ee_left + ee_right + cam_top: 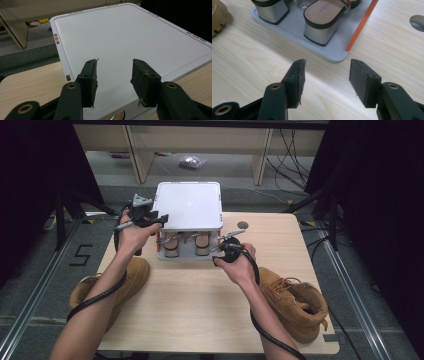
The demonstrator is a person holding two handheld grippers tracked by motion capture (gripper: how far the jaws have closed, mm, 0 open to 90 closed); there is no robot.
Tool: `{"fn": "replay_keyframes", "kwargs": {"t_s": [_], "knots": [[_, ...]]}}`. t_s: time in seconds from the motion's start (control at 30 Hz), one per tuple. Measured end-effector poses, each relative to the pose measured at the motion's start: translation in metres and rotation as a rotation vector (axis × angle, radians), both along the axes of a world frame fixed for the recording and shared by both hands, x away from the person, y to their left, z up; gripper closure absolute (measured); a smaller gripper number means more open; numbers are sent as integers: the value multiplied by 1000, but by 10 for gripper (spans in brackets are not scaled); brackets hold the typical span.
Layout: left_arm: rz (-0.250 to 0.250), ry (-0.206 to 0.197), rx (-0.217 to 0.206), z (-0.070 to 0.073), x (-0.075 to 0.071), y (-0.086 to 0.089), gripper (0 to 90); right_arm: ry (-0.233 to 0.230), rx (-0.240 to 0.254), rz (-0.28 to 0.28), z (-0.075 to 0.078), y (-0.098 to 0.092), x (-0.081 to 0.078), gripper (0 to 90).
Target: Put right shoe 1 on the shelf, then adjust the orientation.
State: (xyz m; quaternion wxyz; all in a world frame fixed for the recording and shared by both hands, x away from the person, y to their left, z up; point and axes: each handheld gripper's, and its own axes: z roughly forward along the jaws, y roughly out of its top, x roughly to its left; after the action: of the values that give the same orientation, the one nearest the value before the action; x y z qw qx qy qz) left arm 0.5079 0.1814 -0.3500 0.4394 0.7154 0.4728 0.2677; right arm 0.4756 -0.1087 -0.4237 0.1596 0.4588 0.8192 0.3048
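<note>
Both tongs (113, 75) (327, 77) agape, apparently empty.

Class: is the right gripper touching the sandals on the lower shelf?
Apart. In the right gripper view, bare table lies between the open right gripper and the sandals.

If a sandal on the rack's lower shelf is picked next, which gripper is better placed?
Likely the right gripper: it is open, low and facing the sandals on the lower shelf. The left gripper, also open, hovers above the rack's white top.
</note>
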Motion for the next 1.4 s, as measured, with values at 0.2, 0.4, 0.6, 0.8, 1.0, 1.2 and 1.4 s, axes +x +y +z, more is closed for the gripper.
{"fn": "replay_keyframes", "kwargs": {"t_s": [0.2, 0.4, 0.6, 0.8, 1.0, 1.2, 1.4], "knots": [[11, 42, 33, -4, -12, 17, 482, 7, 8, -6, -3, -5, -6, 462], [24, 67, 63, -5, -26, 39, 448, 15, 17, -1, -6, -9, -12, 455], [24, 100, 65, -7, -42, 59, 433, 21, 20, -4, -9, -10, -15, 451], [22, 131, 78, -11, -62, 79, 429, 34, 34, -3, -15, -9, -21, 448], [31, 154, 70, -17, -79, 99, 432, 38, 36, -5, -15, -7, -26, 444], [51, 169, 58, -21, -91, 115, 434, 44, 35, -11, -14, -9, -28, 439], [59, 187, 66, -22, -106, 130, 443, 40, 38, -6, -14, -9, -29, 437]]}}
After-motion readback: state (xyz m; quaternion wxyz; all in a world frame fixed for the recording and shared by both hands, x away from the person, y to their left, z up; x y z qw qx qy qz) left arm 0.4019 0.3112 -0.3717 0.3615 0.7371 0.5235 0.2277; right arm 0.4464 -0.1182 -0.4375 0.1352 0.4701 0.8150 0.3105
